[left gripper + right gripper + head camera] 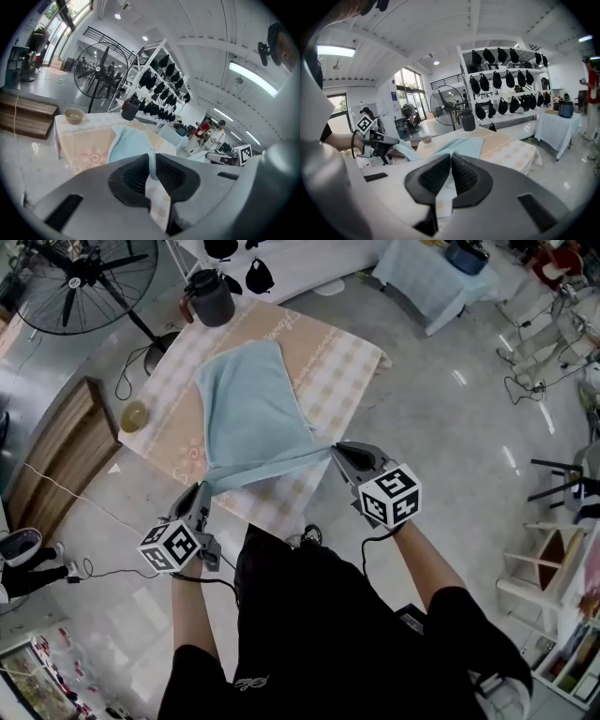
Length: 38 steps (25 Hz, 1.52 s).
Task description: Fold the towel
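Towel (251, 399) | left tongs (204, 489) clenched on one near corner | right tongs (335, 452) clenched on the other | edge held taut above counter (352, 362), likely to fold forward

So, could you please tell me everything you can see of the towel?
The towel is plain light blue, soft and terry-like. Its far part rests on the checked tablecloth; its near edge is lifted and pulled taut between the left gripper and the right gripper, each shut on a corner. Nothing else touches it.
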{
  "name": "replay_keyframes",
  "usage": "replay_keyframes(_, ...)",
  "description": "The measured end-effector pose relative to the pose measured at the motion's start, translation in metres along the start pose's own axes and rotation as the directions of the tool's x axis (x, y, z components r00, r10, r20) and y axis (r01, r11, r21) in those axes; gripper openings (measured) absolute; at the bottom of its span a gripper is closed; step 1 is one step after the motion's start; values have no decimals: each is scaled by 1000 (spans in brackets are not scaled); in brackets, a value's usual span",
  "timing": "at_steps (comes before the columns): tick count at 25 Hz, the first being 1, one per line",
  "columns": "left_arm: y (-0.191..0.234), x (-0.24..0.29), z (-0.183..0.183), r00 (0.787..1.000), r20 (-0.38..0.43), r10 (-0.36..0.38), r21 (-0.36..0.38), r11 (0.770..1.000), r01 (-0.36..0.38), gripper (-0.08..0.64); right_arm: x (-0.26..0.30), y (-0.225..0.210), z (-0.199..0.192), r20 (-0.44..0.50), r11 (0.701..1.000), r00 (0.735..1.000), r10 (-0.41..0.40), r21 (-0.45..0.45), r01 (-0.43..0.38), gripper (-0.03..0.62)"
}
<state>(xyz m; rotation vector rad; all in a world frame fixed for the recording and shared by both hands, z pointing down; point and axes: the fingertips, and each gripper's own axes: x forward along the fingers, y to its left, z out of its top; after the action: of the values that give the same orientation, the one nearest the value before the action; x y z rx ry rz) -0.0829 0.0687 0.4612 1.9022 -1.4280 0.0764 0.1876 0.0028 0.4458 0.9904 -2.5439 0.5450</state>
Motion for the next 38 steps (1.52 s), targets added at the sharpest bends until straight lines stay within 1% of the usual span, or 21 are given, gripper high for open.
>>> replay_keyframes(6,30,37,39,999,-10,-31,-20,999,31,46,47,-20,32,-11,999,999,-49,-2,49,15)
replay_keyframes(10,51,70,59,998,-38,-51,-37,998,49,46,82,-40,49,-30,997,996,-79,7,79,15)
replay_keyframes(15,78,111,94,996,-48,-69,-48,997,67,46,128,-63,77,-52,994,993,-109,9,109,15)
replay_keyframes(17,92,128,109,996,-51,-70,-49,997,67,46,151,-72,92,-57,993,992,-116,-2,116,15)
replay_keyframes(20,114,154,131,996,-44,-72,-73,995,69,46,186,-88,108,-72,993,990,-119,-2,120,15)
replay_keyframes(26,150,205,164,995,-57,-82,-100,992,76,46,247,-121,120,-113,992,986,-126,10,128,15)
replay_keyframes(30,168,233,177,993,-77,-91,-90,992,84,46,279,-139,126,-118,988,982,-146,25,150,15)
replay_keyframes(33,181,251,181,991,-96,-92,-94,992,83,46,297,-150,126,-128,986,979,-160,30,165,15)
replay_keyframes(36,195,271,178,988,-128,-83,-118,991,68,46,313,-162,123,-139,982,975,-176,42,183,15)
replay_keyframes(38,203,285,174,986,-145,-83,-152,987,61,46,324,-171,118,-153,979,971,-184,57,195,15)
